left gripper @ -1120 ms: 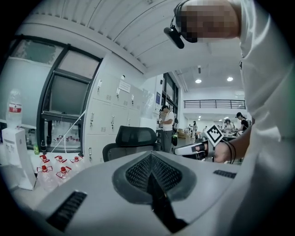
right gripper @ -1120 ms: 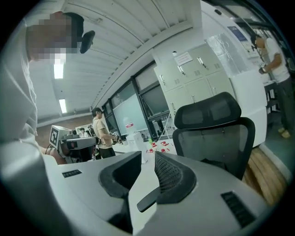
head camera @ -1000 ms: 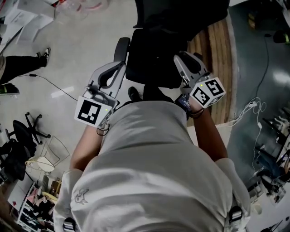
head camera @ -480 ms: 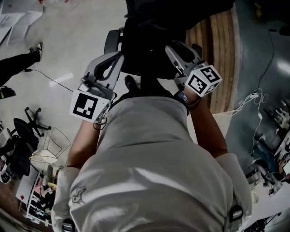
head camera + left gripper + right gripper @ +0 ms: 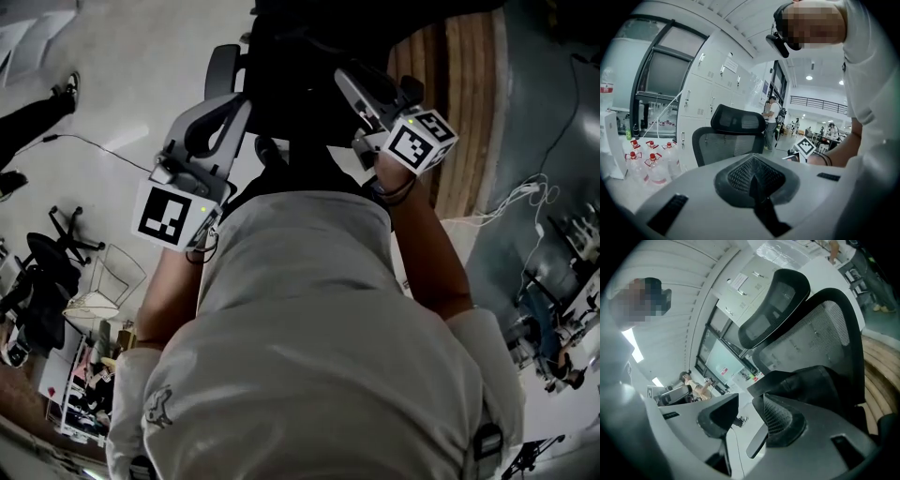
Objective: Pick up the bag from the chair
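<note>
- A black bag (image 5: 813,383) lies slumped on the seat of a black mesh office chair (image 5: 829,324), close under the backrest. From above it blends into the dark seat.
- The right tongs (image 5: 749,401) reach in from the near right of the chair, tipped slightly down toward the seat. Their jaws stand wide apart and have just been opening, and only floor shows through the gap. This looks like getting ready to take the bag.
- The bag sits just past the right tongs' tips and off to one side of the gap. It is not between the jaws and is not touched.
- The left tongs (image 5: 752,164) are at the chair's near left, pads pressed together on nothing. The bag does not show in their view, so they seem to be idle for now.
- A person in a light shirt (image 5: 309,328) bends over the chair with one pair of tongs on each side.
- Farther out, clear bottles with red caps (image 5: 649,164) stand to the left. Wooden boards (image 5: 459,103) lie on the floor to the right of the chair.
</note>
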`<move>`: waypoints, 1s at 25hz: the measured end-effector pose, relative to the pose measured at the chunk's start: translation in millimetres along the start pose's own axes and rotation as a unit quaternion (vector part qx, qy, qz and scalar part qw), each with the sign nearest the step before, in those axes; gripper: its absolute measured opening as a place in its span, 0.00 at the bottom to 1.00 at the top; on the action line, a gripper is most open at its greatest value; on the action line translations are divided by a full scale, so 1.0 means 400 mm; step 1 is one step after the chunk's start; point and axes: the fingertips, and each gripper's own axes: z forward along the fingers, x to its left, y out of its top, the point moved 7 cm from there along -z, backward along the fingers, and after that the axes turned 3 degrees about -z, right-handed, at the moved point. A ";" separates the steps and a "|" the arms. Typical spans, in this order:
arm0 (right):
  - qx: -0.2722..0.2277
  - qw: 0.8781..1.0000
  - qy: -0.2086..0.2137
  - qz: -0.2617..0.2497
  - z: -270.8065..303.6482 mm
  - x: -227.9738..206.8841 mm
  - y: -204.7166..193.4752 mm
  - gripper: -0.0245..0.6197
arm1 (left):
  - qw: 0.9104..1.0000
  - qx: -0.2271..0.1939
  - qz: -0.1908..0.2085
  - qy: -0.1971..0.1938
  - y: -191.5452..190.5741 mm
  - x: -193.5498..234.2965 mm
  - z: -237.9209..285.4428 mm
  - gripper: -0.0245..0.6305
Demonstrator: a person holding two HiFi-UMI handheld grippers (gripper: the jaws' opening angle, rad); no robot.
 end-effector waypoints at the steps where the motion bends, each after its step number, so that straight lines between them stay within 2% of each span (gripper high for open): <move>1: -0.002 1.000 0.001 0.006 0.005 -0.009 0.000 0.29 | 1.000 0.000 0.000 -0.002 0.000 0.000 0.007 0.05; 8: -0.023 0.997 0.033 0.059 0.049 -0.045 -0.003 0.30 | 1.000 0.018 -0.014 0.013 -0.029 0.019 0.048 0.05; 18: -0.040 0.994 0.074 0.069 0.119 -0.084 0.048 0.30 | 0.999 0.019 -0.034 0.026 -0.049 0.058 0.093 0.05; 25: -0.041 0.990 0.095 0.098 0.144 -0.084 0.063 0.30 | 0.998 0.021 -0.037 0.038 -0.045 0.057 0.084 0.05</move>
